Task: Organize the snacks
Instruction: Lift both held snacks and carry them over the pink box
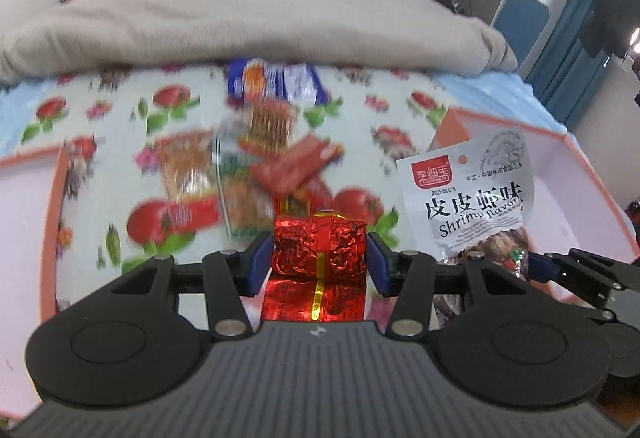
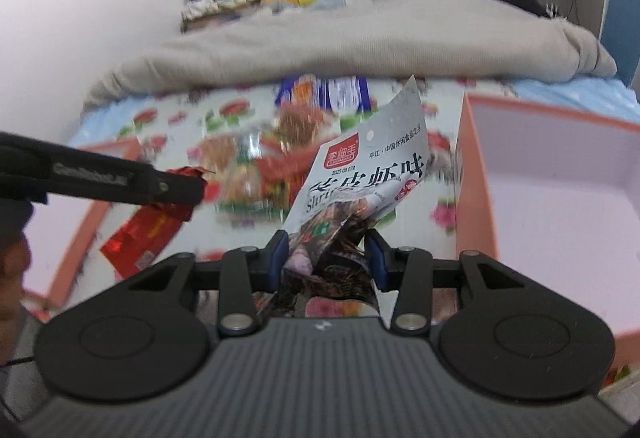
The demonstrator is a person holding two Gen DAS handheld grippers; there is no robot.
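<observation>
My left gripper (image 1: 320, 258) is shut on a red foil snack packet (image 1: 320, 250) with a gold stripe, held above the flowered sheet. My right gripper (image 2: 326, 258) is shut on the lower end of a silver shrimp-flavour bag (image 2: 360, 177), which stands up and tilts right. The same bag shows in the left wrist view (image 1: 472, 197), at the right. The left gripper and its red packet (image 2: 140, 234) show at the left of the right wrist view. A pile of blurred snack packets (image 1: 260, 165) lies on the sheet ahead of both grippers.
An orange-walled box with a pale floor stands at the right (image 2: 472, 173) and another at the left (image 1: 56, 197). A blue snack pack (image 1: 276, 81) lies at the foot of a grey blanket (image 1: 240, 25). A blue chair (image 1: 520, 21) stands beyond the bed.
</observation>
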